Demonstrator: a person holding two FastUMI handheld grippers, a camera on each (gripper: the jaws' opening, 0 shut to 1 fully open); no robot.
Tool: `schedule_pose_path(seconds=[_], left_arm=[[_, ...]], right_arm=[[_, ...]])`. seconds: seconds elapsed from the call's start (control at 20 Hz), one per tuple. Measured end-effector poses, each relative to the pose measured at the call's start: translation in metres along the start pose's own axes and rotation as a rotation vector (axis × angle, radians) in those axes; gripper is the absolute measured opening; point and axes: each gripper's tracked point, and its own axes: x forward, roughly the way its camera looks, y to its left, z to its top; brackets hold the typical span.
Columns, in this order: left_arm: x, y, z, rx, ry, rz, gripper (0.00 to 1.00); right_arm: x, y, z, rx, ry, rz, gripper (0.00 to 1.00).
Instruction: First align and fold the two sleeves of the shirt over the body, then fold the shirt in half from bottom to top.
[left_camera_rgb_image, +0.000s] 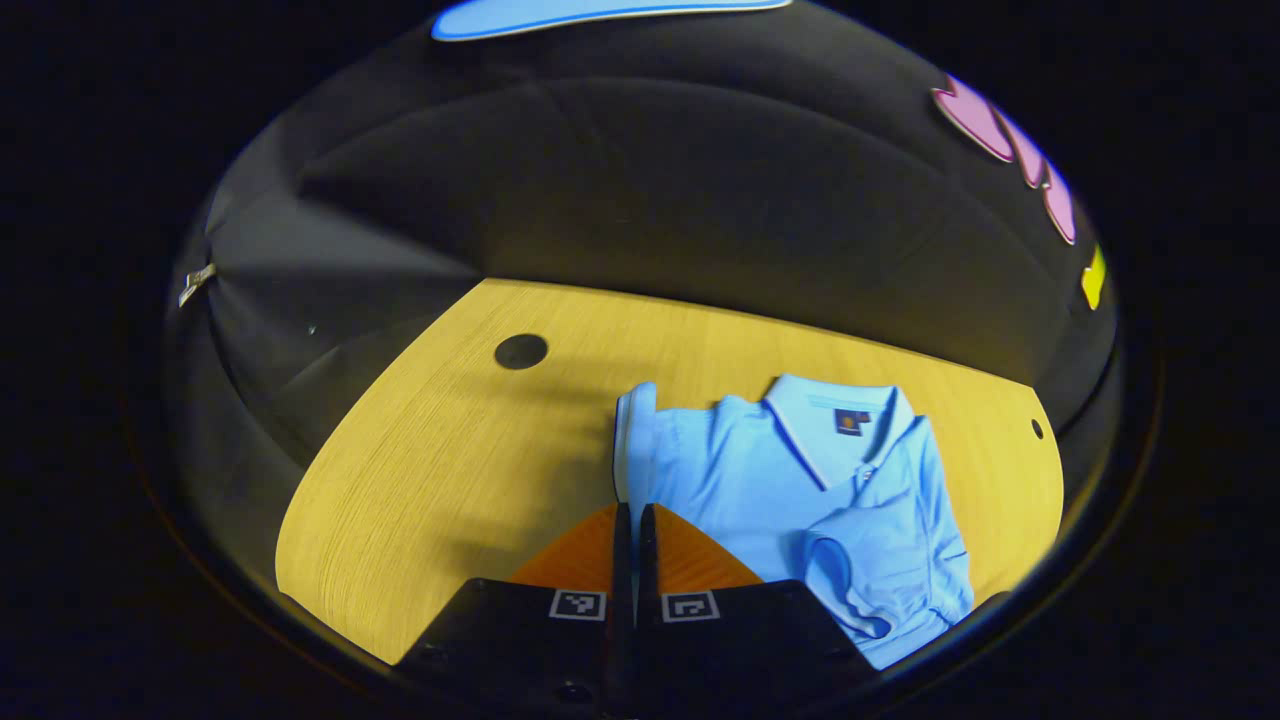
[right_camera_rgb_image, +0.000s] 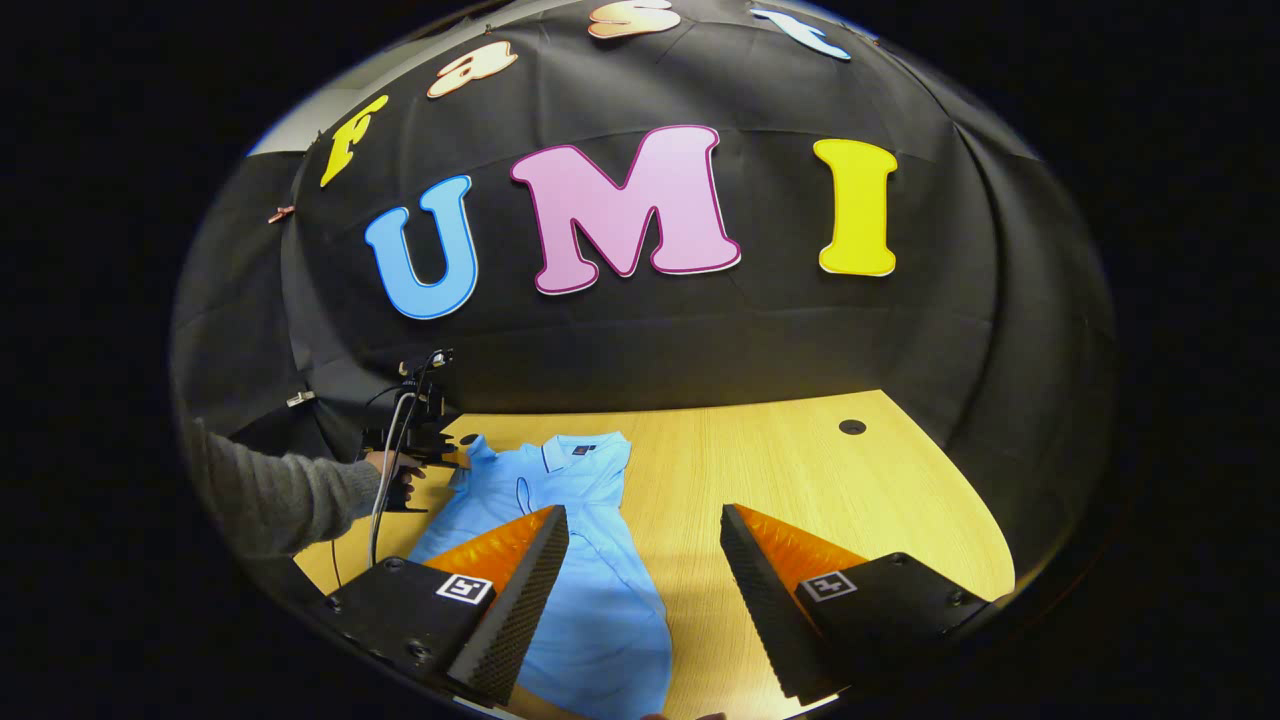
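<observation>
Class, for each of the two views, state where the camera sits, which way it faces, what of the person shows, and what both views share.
Left gripper view: rides the left claw, fingers together, facing the light blue polo shirt on the yellow wooden table.
Right gripper view: rides the right claw, fingers apart, facing the shirt, the grey sleeve and the left claw at the shirt's edge.
Shared: shirt, table, left claw.

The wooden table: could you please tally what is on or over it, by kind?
Light blue shirt: 1
Grippers: 2, the left gripper and the right gripper
Round holes in the table: 2
Total: 5
</observation>
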Motion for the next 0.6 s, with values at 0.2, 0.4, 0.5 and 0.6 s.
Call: schedule_pose_path(seconds=[0.2, 0.4, 0.5, 0.6], left_arm=[[-0.018, -0.055, 0.0, 0.061, -0.03, -0.085, 0.06], [-0.036, -0.117, -0.01, 0.132, -0.056, -0.177, 0.06], [-0.04, -0.146, -0.02, 0.176, -0.047, -0.219, 0.06], [-0.037, -0.164, -0.037, 0.235, -0.019, -0.239, 0.06]], right_arm=[[-0.006, -0.003, -0.002, 0.003, 0.0, -0.002, 0.95], [-0.011, -0.008, -0.005, 0.012, 0.005, -0.01, 0.95], [-0.014, -0.011, -0.007, 0.019, 0.007, -0.015, 0.95], [-0.016, -0.014, -0.007, 0.024, 0.005, -0.02, 0.95]])
